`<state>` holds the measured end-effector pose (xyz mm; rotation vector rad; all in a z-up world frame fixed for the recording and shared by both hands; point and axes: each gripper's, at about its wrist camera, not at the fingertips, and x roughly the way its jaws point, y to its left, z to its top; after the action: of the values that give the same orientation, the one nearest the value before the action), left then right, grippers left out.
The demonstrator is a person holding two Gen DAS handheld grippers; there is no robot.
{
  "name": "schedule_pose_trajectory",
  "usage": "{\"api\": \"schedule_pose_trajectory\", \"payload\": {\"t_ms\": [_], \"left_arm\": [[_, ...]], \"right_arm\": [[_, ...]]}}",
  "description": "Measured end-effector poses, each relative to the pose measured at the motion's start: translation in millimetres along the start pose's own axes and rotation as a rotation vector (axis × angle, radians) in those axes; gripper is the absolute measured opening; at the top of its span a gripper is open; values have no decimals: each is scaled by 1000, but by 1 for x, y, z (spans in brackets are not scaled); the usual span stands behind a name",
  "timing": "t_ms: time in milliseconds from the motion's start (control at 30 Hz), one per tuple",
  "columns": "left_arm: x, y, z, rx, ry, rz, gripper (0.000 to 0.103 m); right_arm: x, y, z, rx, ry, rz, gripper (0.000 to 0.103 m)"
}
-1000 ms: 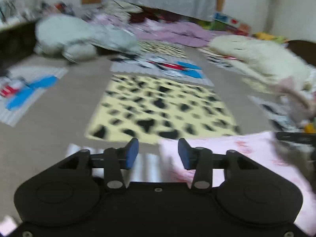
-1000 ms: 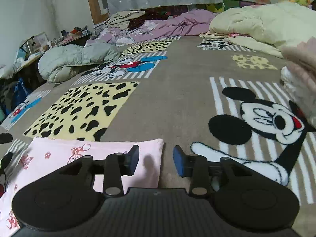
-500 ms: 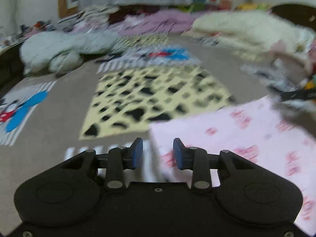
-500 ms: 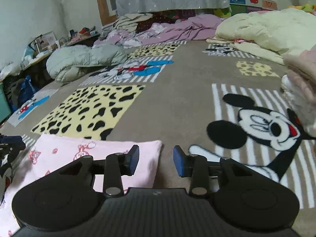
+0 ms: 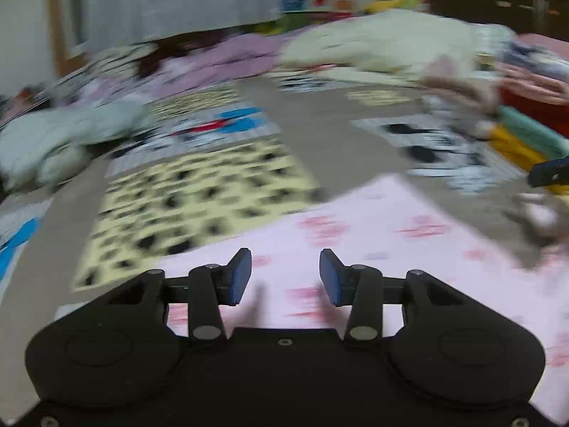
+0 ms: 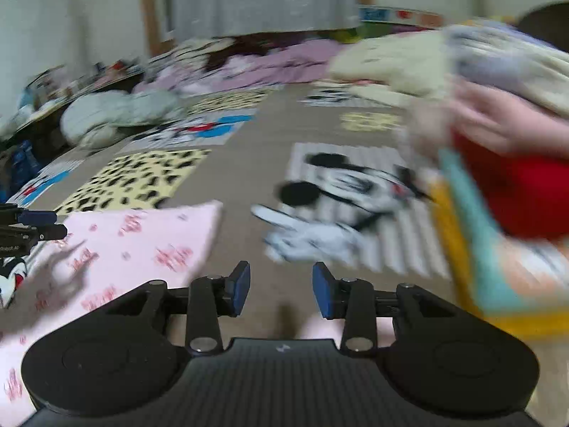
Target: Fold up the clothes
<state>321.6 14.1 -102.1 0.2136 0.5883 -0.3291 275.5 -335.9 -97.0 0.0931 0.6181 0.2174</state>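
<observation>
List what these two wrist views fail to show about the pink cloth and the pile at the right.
- Pink cloth, left wrist view: print motifs smeared by motion blur; near edge hidden behind the left gripper.
- Clothes pile, right wrist view: blurred and cut by the right edge; item count unreadable.
- Right gripper: jaws open, holding nothing.
</observation>
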Motion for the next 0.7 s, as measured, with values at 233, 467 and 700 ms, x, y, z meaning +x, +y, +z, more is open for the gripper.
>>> {"api": "schedule_pose_trajectory", "payload": {"t_ms": [233,467,700], "left_arm": [[-10,-140,-15,205,25,-256,41],[-29,-192,-57,278,92,-225,40],[-30,-178,-68,178,99,-238,43]], "right_arm": [[-61,-79,-65,305,-105,-68,41],[-19,-117,-76,486,-54,77,42],[22,-118,-62,476,-11,98,13]]}}
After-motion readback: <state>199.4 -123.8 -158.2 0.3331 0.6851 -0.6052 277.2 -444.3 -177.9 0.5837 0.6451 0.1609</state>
